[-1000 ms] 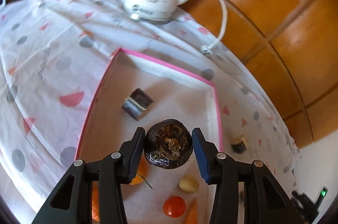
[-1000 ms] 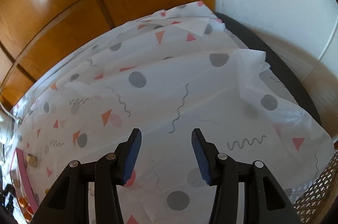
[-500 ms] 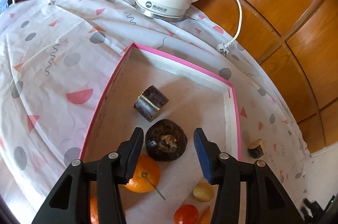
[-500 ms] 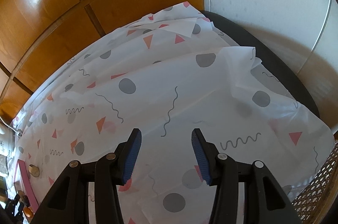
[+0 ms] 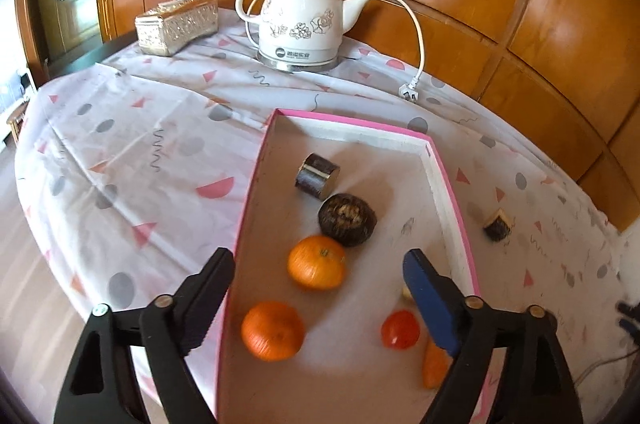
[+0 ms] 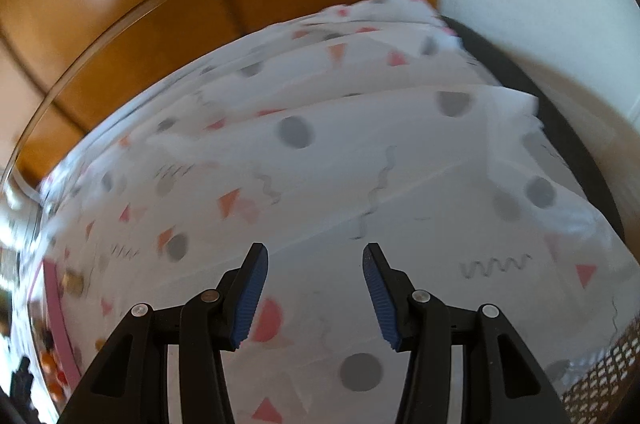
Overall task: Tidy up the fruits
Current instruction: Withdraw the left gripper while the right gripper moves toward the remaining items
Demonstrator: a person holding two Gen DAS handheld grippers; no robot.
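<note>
In tray: dark round fruit (image 5: 347,220) lies free near the middle, just beside an orange (image 5: 317,262); a second orange (image 5: 273,330), a small red fruit (image 5: 400,329) and a dark cut piece (image 5: 317,175) lie around it.
Tray: pink rim (image 5: 245,207), on the tablecloth (image 5: 132,159).
Outside tray: one dark piece (image 5: 497,224) left on the cloth.
Left gripper (image 5: 320,280): jaws have just been opening, now wide, nothing between them.
Right gripper (image 6: 315,288): partly open over bare cloth, empty.
Handling, outside piece: likely light, stiff, rough-skinned; grip across its sides.
Oranges: round, may roll; grip at the widest part.
</note>
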